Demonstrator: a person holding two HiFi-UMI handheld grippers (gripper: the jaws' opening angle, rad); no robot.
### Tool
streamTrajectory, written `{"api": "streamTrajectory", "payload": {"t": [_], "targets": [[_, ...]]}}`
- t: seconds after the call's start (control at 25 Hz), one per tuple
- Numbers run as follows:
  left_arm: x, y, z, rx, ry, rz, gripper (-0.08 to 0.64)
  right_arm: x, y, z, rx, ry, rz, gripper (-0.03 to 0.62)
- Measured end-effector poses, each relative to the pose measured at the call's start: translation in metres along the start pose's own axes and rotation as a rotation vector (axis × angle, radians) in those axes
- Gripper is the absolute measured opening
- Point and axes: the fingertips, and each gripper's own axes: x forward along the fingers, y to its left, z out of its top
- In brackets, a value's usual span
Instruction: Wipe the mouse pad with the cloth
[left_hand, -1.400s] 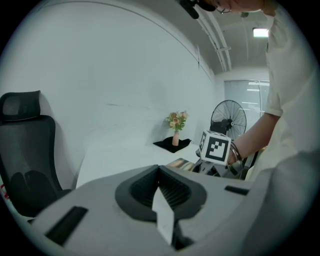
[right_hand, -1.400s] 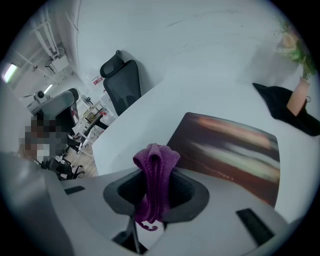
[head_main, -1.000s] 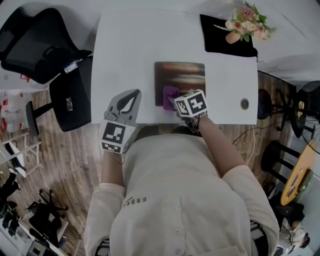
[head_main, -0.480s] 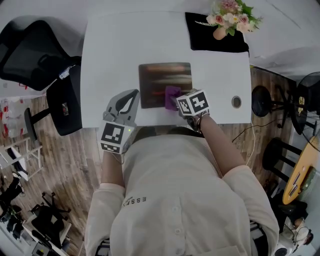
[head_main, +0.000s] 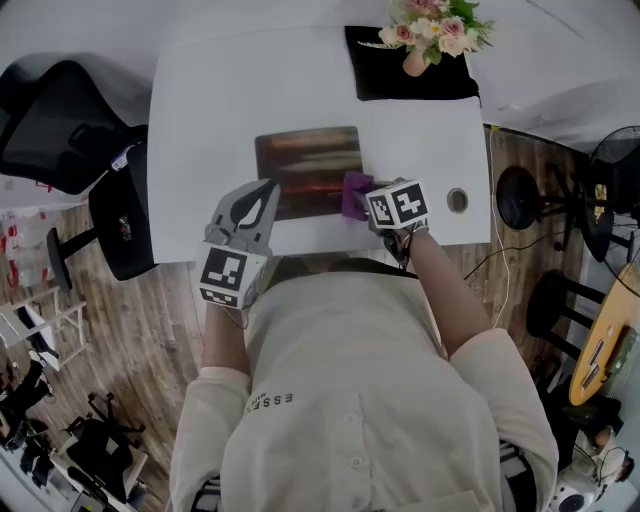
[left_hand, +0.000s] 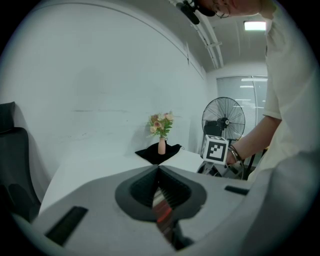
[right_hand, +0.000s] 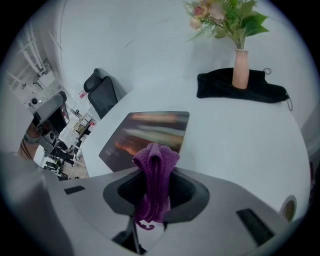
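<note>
My right gripper (head_main: 370, 204) is clenched on the purple cloth (right_hand: 155, 167). The cloth stands folded between the two jaws, a bunch of it sticks out in front of them and a small tail hangs down behind. My left gripper (head_main: 264, 192) is pressed together with nothing in it. In the left gripper view its jaws meet, and only a thin strip of the pad's colours shows below them. It hangs over the near edge of the white table (head_main: 200, 130), just beside the left near corner of the mouse pad (head_main: 305, 165).

The mouse pad lies flat in the middle of the table, dark with blurry orange and pale streaks. The cloth is at the pad's right edge, towards the near corner. I cannot say for sure from these views if the cloth really touches the surface or only hovers close above it. At the far side, well apart from the pad, a vase with flowers (head_main: 414, 62) stands on a black fabric (head_main: 385, 80).

I judge that I am in the wiping step, at one end of a stroke, since the cloth is at the border of the pad. The next move calls for pulling the cloth across the pad to the left with light, even pressure, keeping the firm grasp so the cloth does not slip out. The pad may slide on the smooth table. Therefore my left gripper could press down its near left corner to hold it.
</note>
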Motion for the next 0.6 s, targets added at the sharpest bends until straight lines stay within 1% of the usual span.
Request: {"api": "streamTrajectory", "payload": {"t": [0.16, 0.24, 0.32, 0.44, 0.52, 0.6], "targets": [[0.006, -0.008, 0.004, -0.008, -0.017, -0.011, 0.000, -0.008, -0.017, -0.007, 0.017, 0.003, -0.019, 0.110], [0.008, -0.013, 0.007, 0.006, -0.016, -0.021, 0.000, -0.013, -0.024, -0.009, 0.019, 0.008, -0.032, 0.110], [0.011, -0.016, 0.009, 0.019, -0.011, -0.026, 0.000, -0.017, -0.031, -0.011, 0.013, 0.013, -0.055, 0.110], [0.014, -0.018, 0.013, 0.018, -0.014, -0.027, 0.000, -0.023, -0.040, -0.013, -0.009, 0.024, -0.093, 0.110], [0.015, -0.020, 0.017, 0.022, -0.018, -0.030, 0.000, -0.030, -0.036, -0.011, -0.024, 0.007, -0.071, 0.110], [0.016, -0.020, 0.021, 0.023, -0.026, -0.033, 0.000, -0.041, -0.027, 0.000, -0.040, -0.044, -0.036, 0.110]]}}
